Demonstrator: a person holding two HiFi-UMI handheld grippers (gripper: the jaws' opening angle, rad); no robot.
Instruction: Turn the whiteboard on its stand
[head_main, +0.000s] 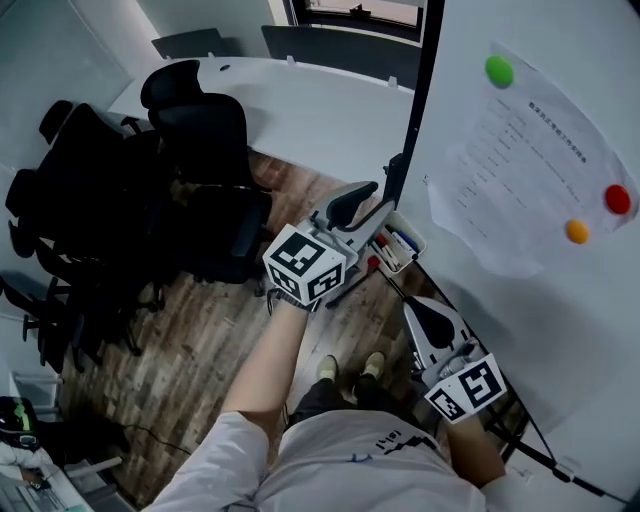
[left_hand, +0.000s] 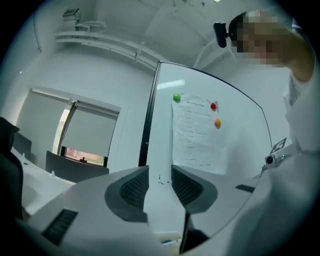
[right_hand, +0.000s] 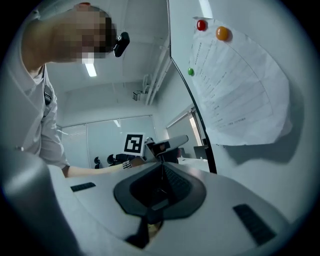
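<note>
The fingers of our left gripper stand part open on nothing. Only the tall white whiteboard shows through their gap, with its black side frame just left of them, and we judge this a line-up for taking that edge. The right gripper has its fingers shut on nothing, with the board face to their right, perhaps to push it round. Beyond the fingers a printed paper sheet hangs under coloured magnets, a marker tray sits just below the left fingers, and farther off are a long white surface, black office chairs and a wood-plank floor.
</note>
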